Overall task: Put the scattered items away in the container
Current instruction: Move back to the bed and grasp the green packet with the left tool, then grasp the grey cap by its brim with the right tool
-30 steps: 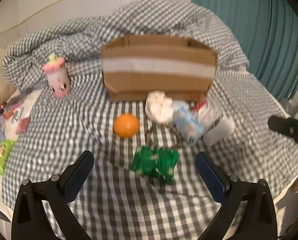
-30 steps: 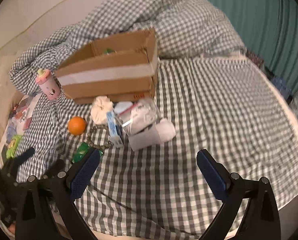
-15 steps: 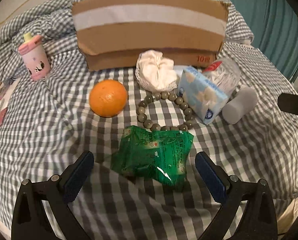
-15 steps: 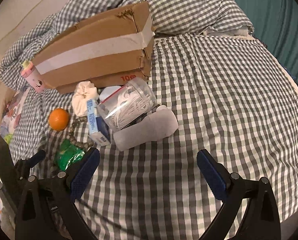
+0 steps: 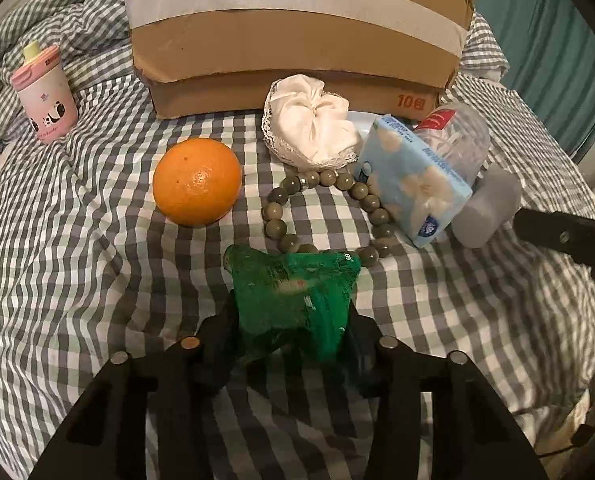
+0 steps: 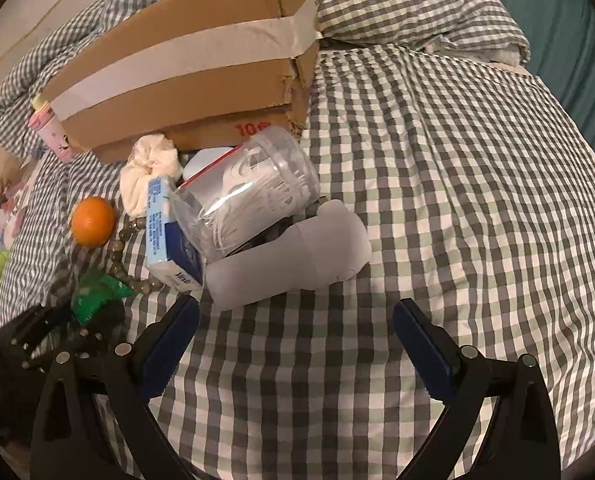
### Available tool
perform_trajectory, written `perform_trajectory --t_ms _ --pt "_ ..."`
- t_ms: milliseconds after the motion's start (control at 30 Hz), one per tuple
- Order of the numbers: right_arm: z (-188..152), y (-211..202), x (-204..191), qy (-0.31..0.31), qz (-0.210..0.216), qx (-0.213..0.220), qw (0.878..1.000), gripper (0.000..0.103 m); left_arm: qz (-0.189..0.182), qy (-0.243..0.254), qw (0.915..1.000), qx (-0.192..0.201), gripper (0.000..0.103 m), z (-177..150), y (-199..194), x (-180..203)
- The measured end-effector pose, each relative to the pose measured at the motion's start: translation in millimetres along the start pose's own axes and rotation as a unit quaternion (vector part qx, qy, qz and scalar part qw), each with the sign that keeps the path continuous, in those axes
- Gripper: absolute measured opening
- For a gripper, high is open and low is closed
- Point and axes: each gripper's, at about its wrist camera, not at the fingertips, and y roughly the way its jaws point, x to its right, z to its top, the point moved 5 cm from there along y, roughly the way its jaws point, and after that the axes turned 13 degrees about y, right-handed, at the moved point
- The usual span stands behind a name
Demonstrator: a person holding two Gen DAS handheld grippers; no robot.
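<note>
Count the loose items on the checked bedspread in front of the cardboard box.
7: round orange, white lace scrunchie, green bead bracelet, blue tissue pack, clear plastic jar, grey bottle, green snack packet clamped by the left gripper. Others may hide behind.

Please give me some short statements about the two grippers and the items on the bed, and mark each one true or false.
1. The left gripper has its jaws shut on the green packet. True.
2. The right gripper holds the grey bottle. False: its jaws are open and empty; the bottle lies on the bed.
3. The orange is inside the cardboard box. False: it sits on the checked sheet in front of the box.
4. The bead bracelet lies between the orange and the blue tissue pack. True.
</note>
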Motion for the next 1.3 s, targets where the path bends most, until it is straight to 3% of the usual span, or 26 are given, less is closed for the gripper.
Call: perform_trajectory --t_ms 100,167,267,433,600,667,800,867,967,1000,1300 --pt "-1 1 -2 -0.007 -0.005 -0.004 1.0 0.098 0.003 -0.005 0.9999 0.01 0.042 1 -13 -3" --pt "-1 7 3 0.031 -0.008 -0.017 0.999 0.098 0.005 -0.005 0.9997 0.021 0.042 6 -23 -6" --pt "2 11 10 0.103 0.028 -0.036 0.994 0.097 0.019 0.0 0.9991 0.037 0.042 13 -36 -7" --pt "12 15 15 0.16 0.02 -0.021 0.987 0.097 0.023 0.015 0.9987 0.043 0.042 16 -38 -5" --pt "18 42 14 0.191 0.006 -0.048 0.98 0.082 0.028 0.024 0.9987 0.034 0.042 10 -31 -11" --pt "19 55 11 0.188 -0.001 -0.054 0.981 0.081 0.028 0.018 0.9988 0.037 0.042 9 -32 -17" --pt "20 66 -4 0.147 -0.058 -0.039 0.987 0.081 0.026 0.008 0.999 0.036 0.042 8 -31 -26" --pt "20 63 -9 0.131 -0.068 -0.028 0.989 0.064 0.028 0.003 0.999 0.034 0.043 7 -30 -28" --pt "18 52 -11 0.113 -0.046 -0.022 0.992 0.045 0.03 0.001 0.999 0.032 0.043 6 -30 -33" --pt "16 45 -11 0.11 -0.03 -0.019 0.993 0.044 0.03 0.0 0.999 0.032 0.043 6 -30 -33" --pt "16 -19 -25 0.067 0.007 0.028 0.997 0.044 0.033 0.001 0.9986 0.041 0.043 8 -45 -22"
